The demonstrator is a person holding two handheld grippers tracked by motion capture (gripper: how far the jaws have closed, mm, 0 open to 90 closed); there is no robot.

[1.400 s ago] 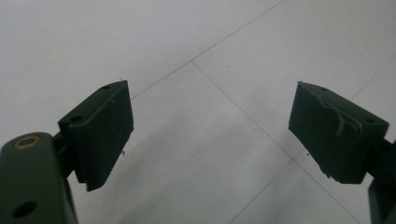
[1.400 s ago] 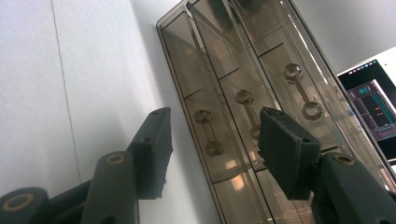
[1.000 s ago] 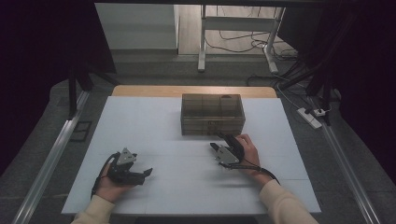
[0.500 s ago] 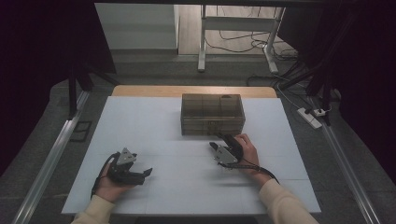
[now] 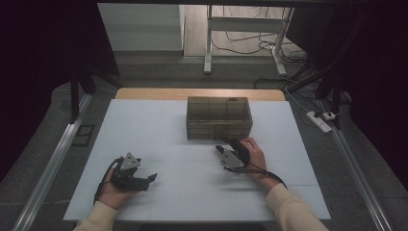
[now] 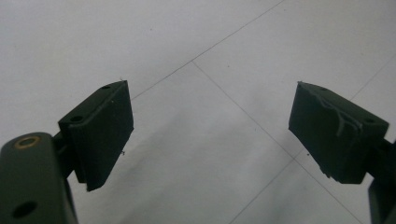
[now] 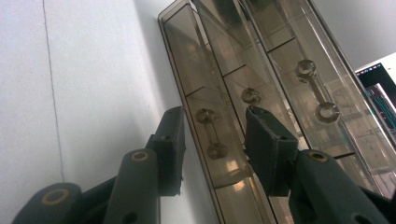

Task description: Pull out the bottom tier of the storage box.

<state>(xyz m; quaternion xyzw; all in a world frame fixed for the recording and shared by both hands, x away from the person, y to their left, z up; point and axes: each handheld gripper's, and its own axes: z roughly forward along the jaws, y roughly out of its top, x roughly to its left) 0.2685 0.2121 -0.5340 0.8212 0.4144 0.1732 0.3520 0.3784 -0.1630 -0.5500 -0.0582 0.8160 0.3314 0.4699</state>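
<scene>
**Right jaws narrowing at the box front**

The left gripper rests spread over the bare white table, nothing between its jaws. The right gripper sits just before the smoky clear box; its jaws have just been closing, apparently astride the front latch without pinching it. Box contents stay unclear. Both hands keep their earlier places.

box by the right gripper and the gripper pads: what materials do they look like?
Box: looks like smoke-tinted clear plastic, glossy. Its dividers and hex fittings show through the walls in the right gripper view, and it throws reflections.
Pads on the left gripper: probably black rubber or dense foam, matte, with no shine and slightly ragged edges.
Table: white, matte, thin seam lines; material unclear.
</scene>
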